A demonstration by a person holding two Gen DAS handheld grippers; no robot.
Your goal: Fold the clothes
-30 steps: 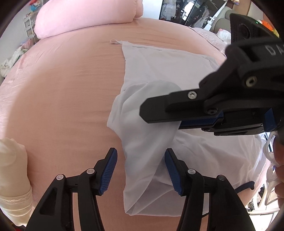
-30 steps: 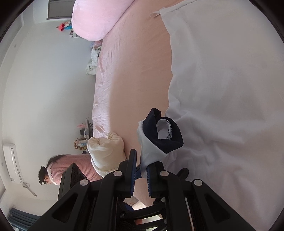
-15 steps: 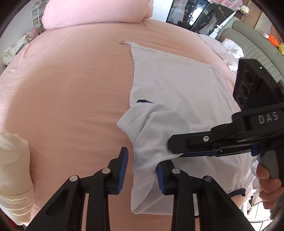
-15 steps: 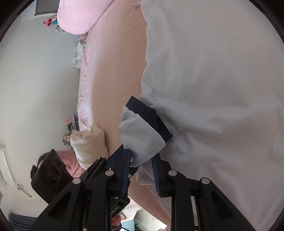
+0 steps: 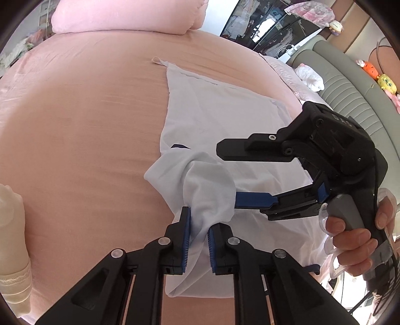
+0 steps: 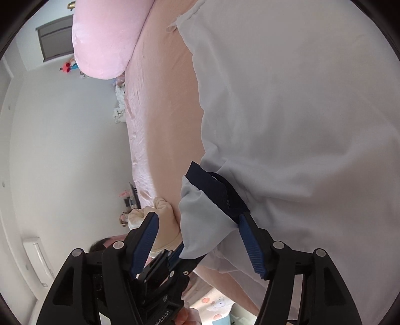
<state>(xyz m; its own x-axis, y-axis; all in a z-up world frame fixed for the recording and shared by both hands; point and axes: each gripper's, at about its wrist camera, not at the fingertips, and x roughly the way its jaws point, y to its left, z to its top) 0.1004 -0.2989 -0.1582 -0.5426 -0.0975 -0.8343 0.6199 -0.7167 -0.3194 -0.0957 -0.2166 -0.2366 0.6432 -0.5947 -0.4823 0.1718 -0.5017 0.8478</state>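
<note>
We logged the white shirt (image 5: 220,120) lying spread on the pink bed sheet (image 5: 82,120), its near sleeve bunched and lifted at the garment's left edge. The left gripper (image 5: 198,225) had its blue pads pressed together on a fold of that sleeve (image 5: 210,190); cloth rose between the pads and draped over them. In the left wrist view the right gripper (image 5: 225,172) reached in from the right, held by a hand (image 5: 355,237), its upper finger above the sleeve and its lower blue pad emerging from under the fabric. We noted its jaws were opening: in the right wrist view the right gripper (image 6: 197,225) stood spread wide, the sleeve with its navy cuff (image 6: 215,187) between the fingers. One pad lay against the cuff's edge; the other stood apart from the cloth, so it was not pinching. A pink pillow (image 5: 130,15) sat at the far end of the bed, and a cream plush item (image 5: 12,225) at the sheet's near left edge
</note>
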